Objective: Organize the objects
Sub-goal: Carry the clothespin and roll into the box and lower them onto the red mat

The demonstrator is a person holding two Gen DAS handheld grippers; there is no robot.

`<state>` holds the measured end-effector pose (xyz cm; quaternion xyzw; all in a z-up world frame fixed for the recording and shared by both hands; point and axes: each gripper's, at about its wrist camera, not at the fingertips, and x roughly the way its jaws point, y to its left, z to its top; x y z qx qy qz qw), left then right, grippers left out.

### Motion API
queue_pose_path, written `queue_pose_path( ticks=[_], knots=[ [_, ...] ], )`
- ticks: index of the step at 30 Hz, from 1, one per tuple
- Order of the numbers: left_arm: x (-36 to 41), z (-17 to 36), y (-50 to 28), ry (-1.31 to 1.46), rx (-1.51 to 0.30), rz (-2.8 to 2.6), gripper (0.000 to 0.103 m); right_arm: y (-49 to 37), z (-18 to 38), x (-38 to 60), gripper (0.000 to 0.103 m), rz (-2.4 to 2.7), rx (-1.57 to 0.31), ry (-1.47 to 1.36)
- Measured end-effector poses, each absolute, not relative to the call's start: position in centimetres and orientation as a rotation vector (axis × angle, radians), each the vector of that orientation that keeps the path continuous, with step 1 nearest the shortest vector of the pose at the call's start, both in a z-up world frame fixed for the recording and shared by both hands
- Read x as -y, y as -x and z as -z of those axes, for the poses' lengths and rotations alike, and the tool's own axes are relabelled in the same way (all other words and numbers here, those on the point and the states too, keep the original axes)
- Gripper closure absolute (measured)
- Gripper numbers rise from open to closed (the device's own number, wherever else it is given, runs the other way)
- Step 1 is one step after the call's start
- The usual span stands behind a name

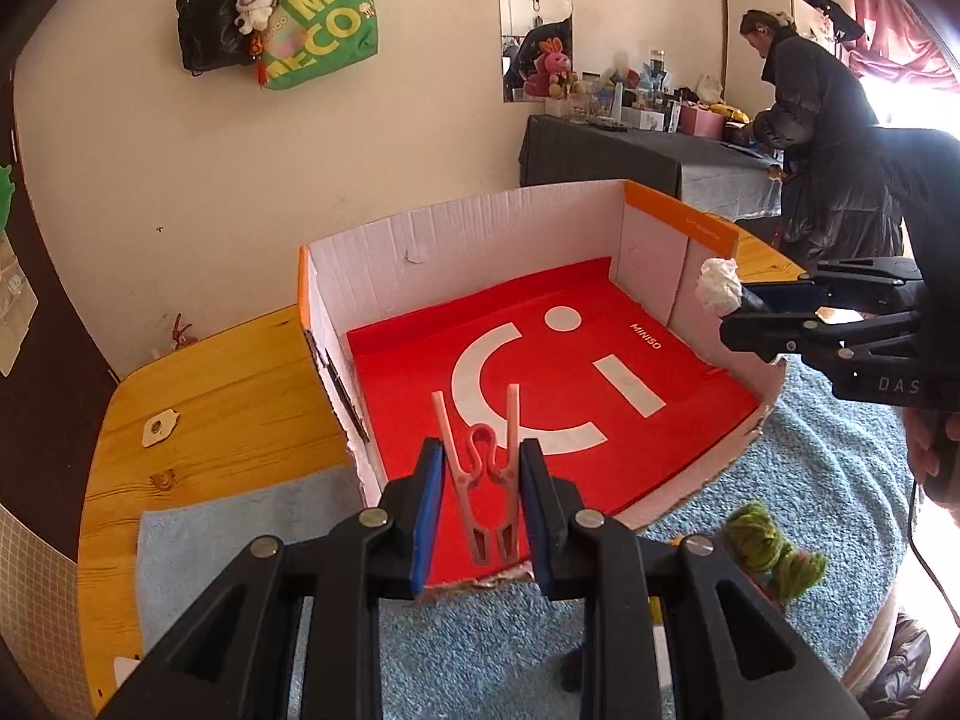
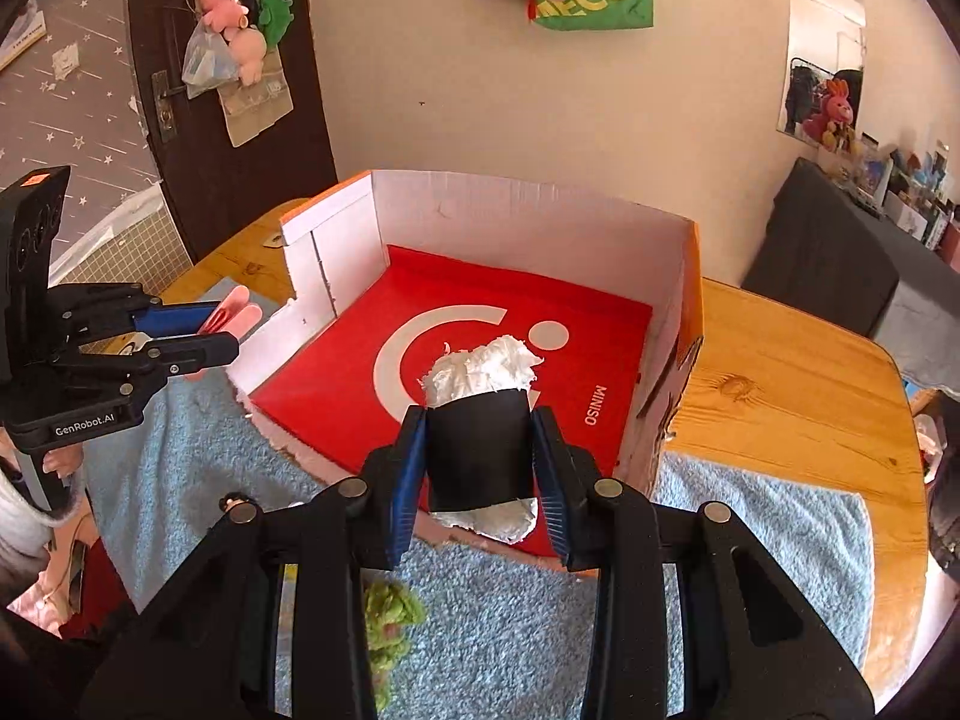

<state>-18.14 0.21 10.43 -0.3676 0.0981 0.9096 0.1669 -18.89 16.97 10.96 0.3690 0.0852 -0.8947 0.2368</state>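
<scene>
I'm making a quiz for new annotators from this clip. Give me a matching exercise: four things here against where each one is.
1. pink clothespin
2. black roll stuffed with white paper
3. green yarn
4. red bag

a. on the blue towel
b. flat in the cardboard box
c. in the left gripper
d. in the right gripper

Pairs: 1-c, 2-d, 3-a, 4-b

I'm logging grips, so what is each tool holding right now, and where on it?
Left tool: pink clothespin, pinched across its sides near the spring. Right tool: black roll stuffed with white paper, pinched across its sides.
</scene>
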Motion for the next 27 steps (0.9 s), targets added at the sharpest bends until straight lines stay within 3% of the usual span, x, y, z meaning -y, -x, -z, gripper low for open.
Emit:
queue_pose_path(
  ticks=[10, 27],
  knots=[
    [-1.2, -6.5, 23.4, 1.238, -0.345, -2.52, 0.077, 24.3, -7.6, -14.9, 0.07, 2.357, -0.352, -1.228],
    [-1.6, -3.5, 25.3, 1.322, -0.443, -2.463, 0.077, 26.3, -3.9, -14.1, 0.07, 2.269, -0.48, -1.411]
  ],
)
